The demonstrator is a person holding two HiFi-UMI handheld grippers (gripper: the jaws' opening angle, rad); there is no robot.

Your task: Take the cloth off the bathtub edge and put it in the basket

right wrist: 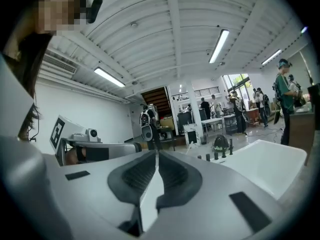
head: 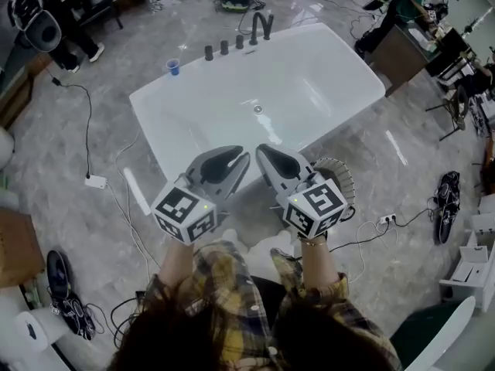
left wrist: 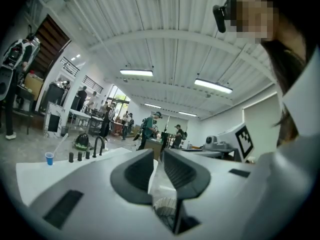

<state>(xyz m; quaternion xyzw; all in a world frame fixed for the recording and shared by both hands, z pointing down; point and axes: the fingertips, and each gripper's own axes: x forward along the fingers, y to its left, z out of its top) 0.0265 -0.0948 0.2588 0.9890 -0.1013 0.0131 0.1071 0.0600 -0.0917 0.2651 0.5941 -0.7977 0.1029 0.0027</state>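
The white bathtub [head: 166, 141] fills the middle of the head view, and I see no cloth on its rim. A wire basket [head: 341, 178] stands on the floor at the tub's near corner, mostly hidden behind my right gripper [head: 261, 150]. That gripper is raised and level in front of me, its jaws shut with nothing between them [right wrist: 156, 154]. My left gripper [head: 244, 158] is held beside it at the same height. Its jaws stand a narrow slit apart and are empty [left wrist: 158, 156]. Through the slit the basket [left wrist: 164, 209] shows below. What lies in the basket I cannot tell.
A black faucet [head: 261, 25], several knobs and a blue cup [head: 173, 66] sit on the tub's far rim. Cables and a power strip [head: 96, 181] lie on the floor at left, and a shoe [head: 60, 273] near my left side. People stand at desks far behind.
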